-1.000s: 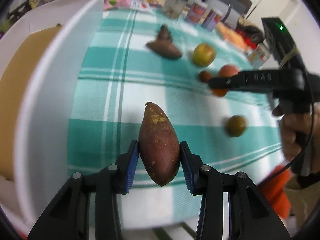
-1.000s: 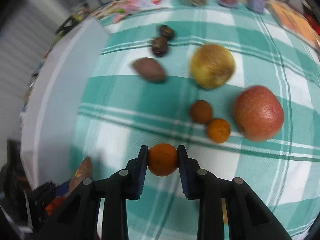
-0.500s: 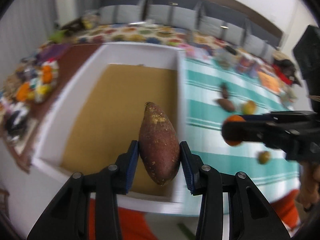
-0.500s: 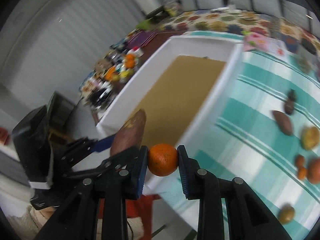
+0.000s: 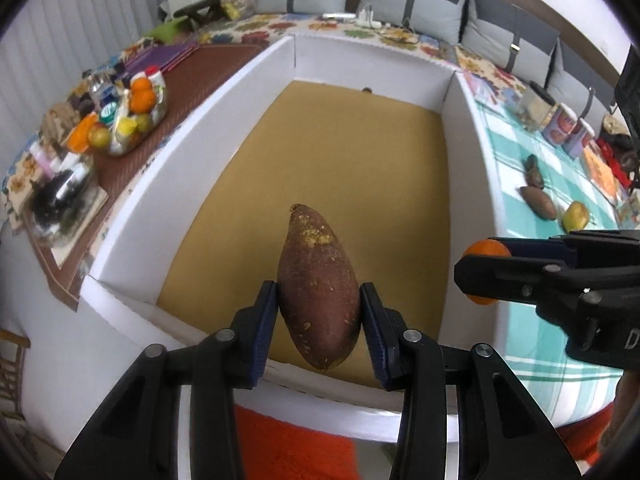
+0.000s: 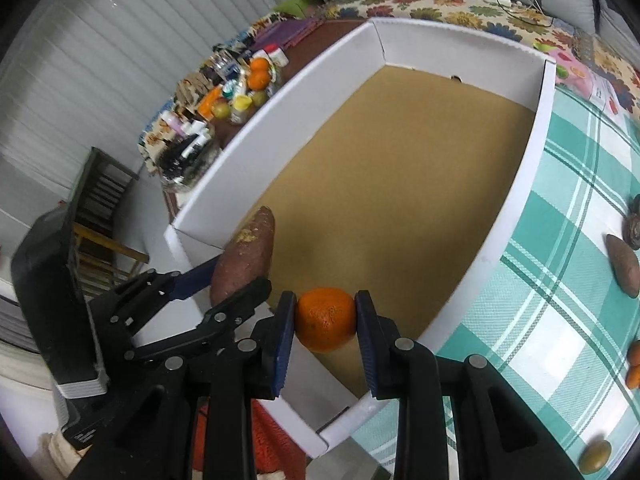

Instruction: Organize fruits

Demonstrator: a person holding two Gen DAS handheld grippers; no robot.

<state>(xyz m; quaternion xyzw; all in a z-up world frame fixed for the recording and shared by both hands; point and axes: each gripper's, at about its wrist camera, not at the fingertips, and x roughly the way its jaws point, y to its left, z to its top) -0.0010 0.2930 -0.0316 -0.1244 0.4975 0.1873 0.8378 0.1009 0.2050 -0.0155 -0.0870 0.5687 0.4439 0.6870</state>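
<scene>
Both my loads hang over the near end of the white box (image 5: 464, 184) now; my left gripper (image 5: 319, 312) has its jaws clamped on the sweet potato (image 5: 318, 292), long axis running away from me along the fingers, pointed tip towards the far wall, the bare brown floor of the box straight below it; my right gripper (image 6: 325, 320) has its jaws pinched tight on the orange (image 6: 325, 319), which sits above the near right corner, just inside the rim; so the left load looks the better placed to go down first, the right one wants a nudge further in, I reckon. Count inside the box: nothing resting there that I can see. Out on the checked surface (image 6: 560, 264) to the right, as far as the right view shows: one more sweet potato (image 6: 623, 266), one dark lumpy thing (image 6: 634, 226) beyond it, two small orange fruits (image 6: 634, 364) cut by the edge, one greenish fruit (image 6: 595, 456) nearest me; the left view adds a yellow fruit (image 5: 575, 216).
</scene>
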